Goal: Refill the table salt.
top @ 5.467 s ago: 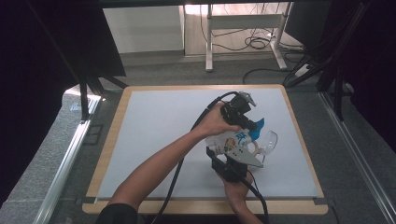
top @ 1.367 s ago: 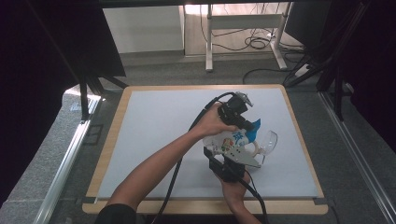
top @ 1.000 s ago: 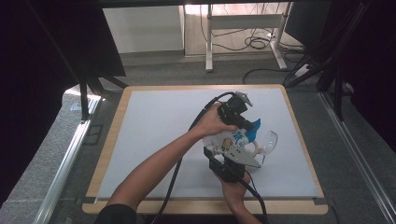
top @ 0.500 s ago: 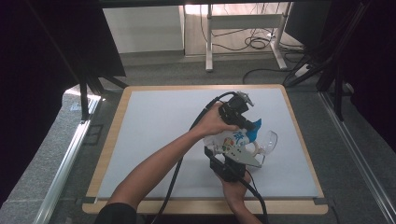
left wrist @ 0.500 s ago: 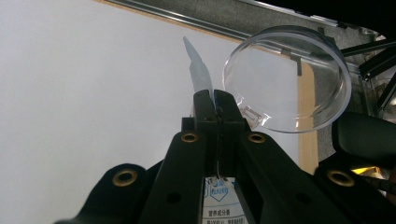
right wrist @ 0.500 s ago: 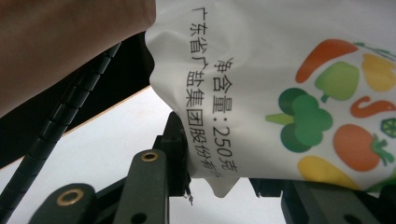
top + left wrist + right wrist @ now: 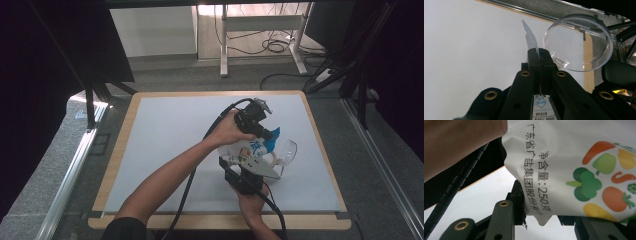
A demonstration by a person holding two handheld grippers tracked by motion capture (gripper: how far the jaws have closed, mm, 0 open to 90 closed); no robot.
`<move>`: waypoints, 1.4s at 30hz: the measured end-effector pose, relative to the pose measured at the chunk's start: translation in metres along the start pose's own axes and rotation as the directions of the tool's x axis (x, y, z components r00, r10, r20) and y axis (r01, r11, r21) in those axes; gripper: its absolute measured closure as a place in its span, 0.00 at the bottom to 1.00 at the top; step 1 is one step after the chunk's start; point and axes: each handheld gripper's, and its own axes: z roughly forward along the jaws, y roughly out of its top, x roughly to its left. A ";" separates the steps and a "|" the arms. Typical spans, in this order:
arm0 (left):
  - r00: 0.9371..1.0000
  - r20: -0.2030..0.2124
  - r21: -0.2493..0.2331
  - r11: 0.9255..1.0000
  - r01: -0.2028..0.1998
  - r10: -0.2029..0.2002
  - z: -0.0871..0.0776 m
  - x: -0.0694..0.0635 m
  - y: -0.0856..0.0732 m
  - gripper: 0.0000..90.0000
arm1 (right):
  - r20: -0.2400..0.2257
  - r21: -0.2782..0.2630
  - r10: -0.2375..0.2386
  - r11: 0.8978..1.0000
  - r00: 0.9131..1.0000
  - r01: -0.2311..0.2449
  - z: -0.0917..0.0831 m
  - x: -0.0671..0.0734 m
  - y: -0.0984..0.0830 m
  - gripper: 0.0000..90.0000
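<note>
Two tongs are being counted: the left tongs (image 7: 264, 131) and the right tongs (image 7: 250, 172), each being carried by one hand, so two hands. One printed bag (image 7: 247, 151) is being counted between them. One clear round dish (image 7: 286, 152) is being noted just beside it. One table (image 7: 165, 130) is being recorded, its one white mat being framed by a wooden edge.
</note>
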 end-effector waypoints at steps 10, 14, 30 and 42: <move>1.000 0.000 -0.002 1.000 0.002 -0.002 0.000 0.001 0.000 1.00 | 0.001 0.000 -0.001 1.000 1.000 0.001 0.000 -0.001 0.000 0.71; 1.000 -0.001 -0.004 1.000 0.002 -0.002 0.000 0.001 0.000 1.00 | 0.000 0.000 -0.002 1.000 1.000 0.002 0.001 -0.001 0.000 0.71; 1.000 -0.006 0.002 1.000 -0.001 0.001 -0.001 0.002 -0.001 1.00 | -0.001 0.000 0.003 1.000 1.000 -0.003 0.002 0.000 0.000 0.71; 1.000 -0.006 0.007 1.000 -0.003 0.003 0.000 0.002 0.001 1.00 | 0.004 -0.003 0.002 1.000 1.000 -0.002 0.002 0.000 0.001 0.71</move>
